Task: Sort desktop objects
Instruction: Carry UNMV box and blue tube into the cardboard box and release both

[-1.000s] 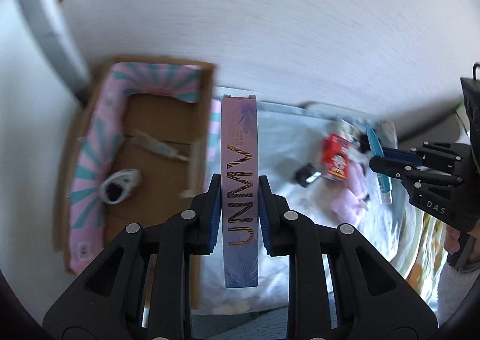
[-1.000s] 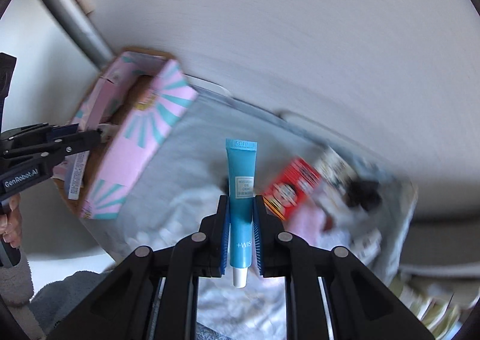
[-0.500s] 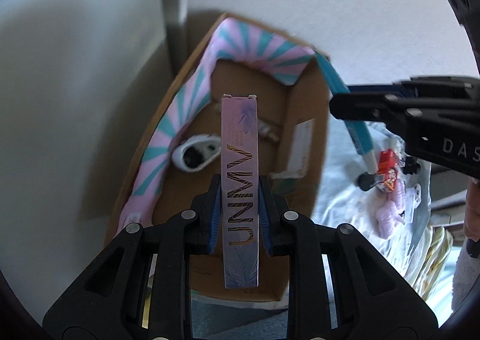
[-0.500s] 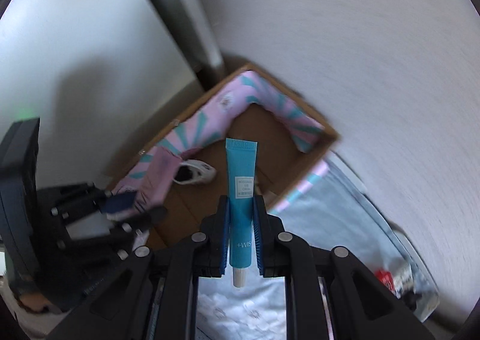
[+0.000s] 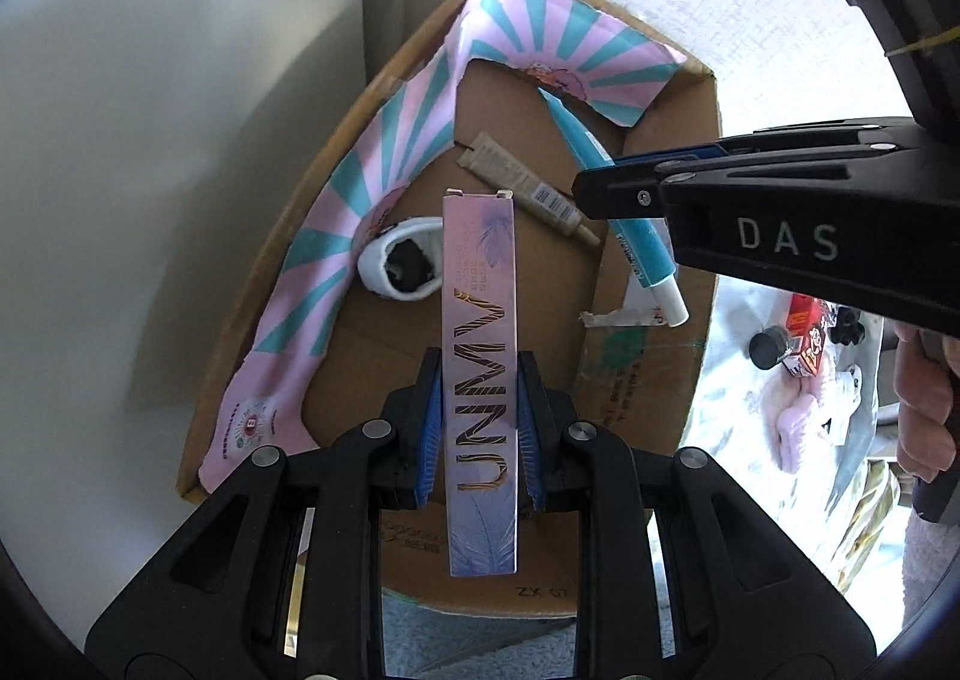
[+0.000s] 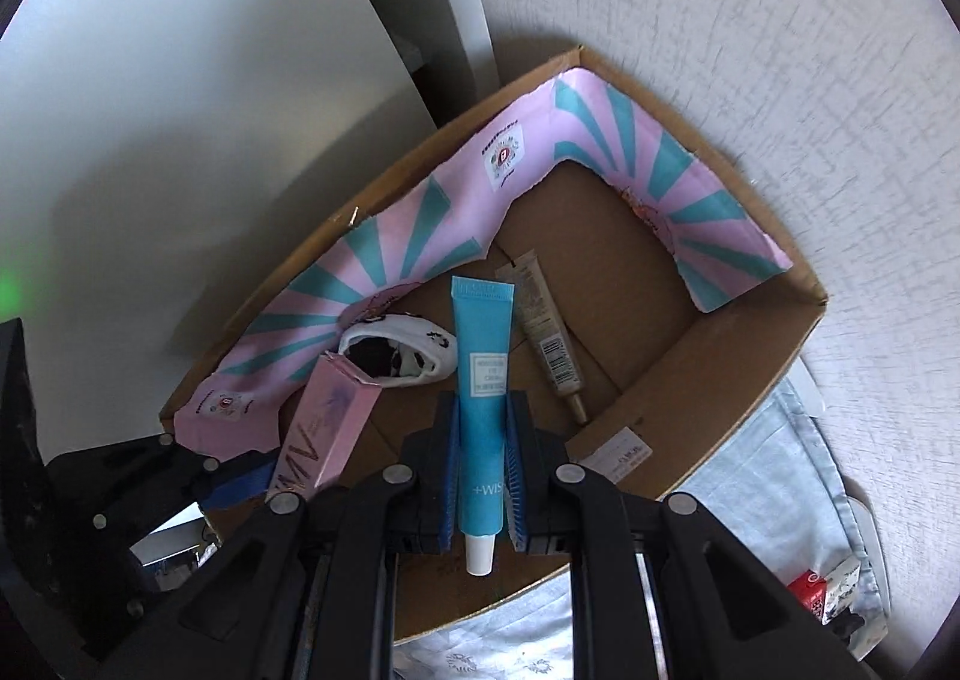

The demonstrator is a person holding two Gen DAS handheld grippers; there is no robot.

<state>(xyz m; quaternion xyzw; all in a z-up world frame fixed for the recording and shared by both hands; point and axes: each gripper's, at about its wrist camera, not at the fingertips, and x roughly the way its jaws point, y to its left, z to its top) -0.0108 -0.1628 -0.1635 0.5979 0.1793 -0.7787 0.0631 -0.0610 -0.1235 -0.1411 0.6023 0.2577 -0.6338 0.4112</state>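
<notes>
Beige tube (image 6: 549, 344) and a white sock (image 6: 399, 359) are already in the cardboard box (image 6: 750, 380). I've got both loads over it: left gripper (image 5: 479, 428) clamped on the pink UNMV carton (image 5: 480, 374), right gripper (image 6: 483, 464) clamped on the blue tube (image 6: 482, 410). Red packet (image 5: 807, 335) and bits at right of frame still wait.

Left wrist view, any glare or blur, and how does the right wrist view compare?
Left wrist view: sharp, but daylight blows out the cloth at right; fisheye bends the box edges. Right wrist view: sharp, evenly lit, a green flare at the left edge.
</notes>
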